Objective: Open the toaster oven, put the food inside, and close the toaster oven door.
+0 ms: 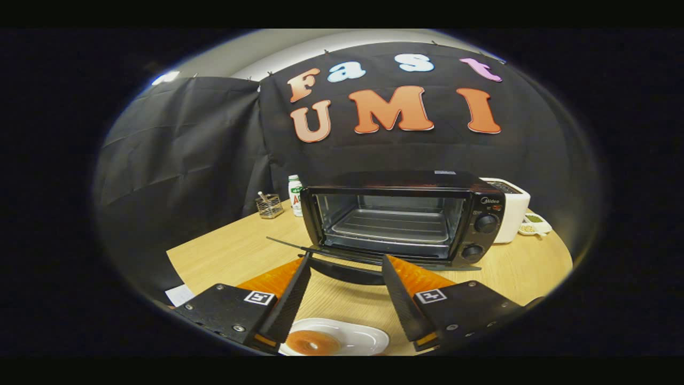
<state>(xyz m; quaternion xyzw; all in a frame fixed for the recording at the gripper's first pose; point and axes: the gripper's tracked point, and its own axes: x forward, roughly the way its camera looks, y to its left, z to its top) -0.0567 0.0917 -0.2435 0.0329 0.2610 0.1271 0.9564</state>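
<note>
The black toaster oven (406, 216) stands on the wooden table (230, 251) with its glass door (347, 256) folded down flat toward me. Its cavity holds a metal tray (393, 227) with no food on it. My gripper (346, 261) is open, its two fingertips level with the lowered door's front edge and handle, nothing between them. Below and between the fingers, close to me, a white plate (363, 337) carries a round brown doughnut-like food item (312, 342).
A white appliance (510, 206) stands right of the oven, with a small dish (534, 222) of green bits beside it. Left of the oven are a white bottle (294, 195) and a wire holder (269, 206). A white paper (179, 294) lies near the table's left edge.
</note>
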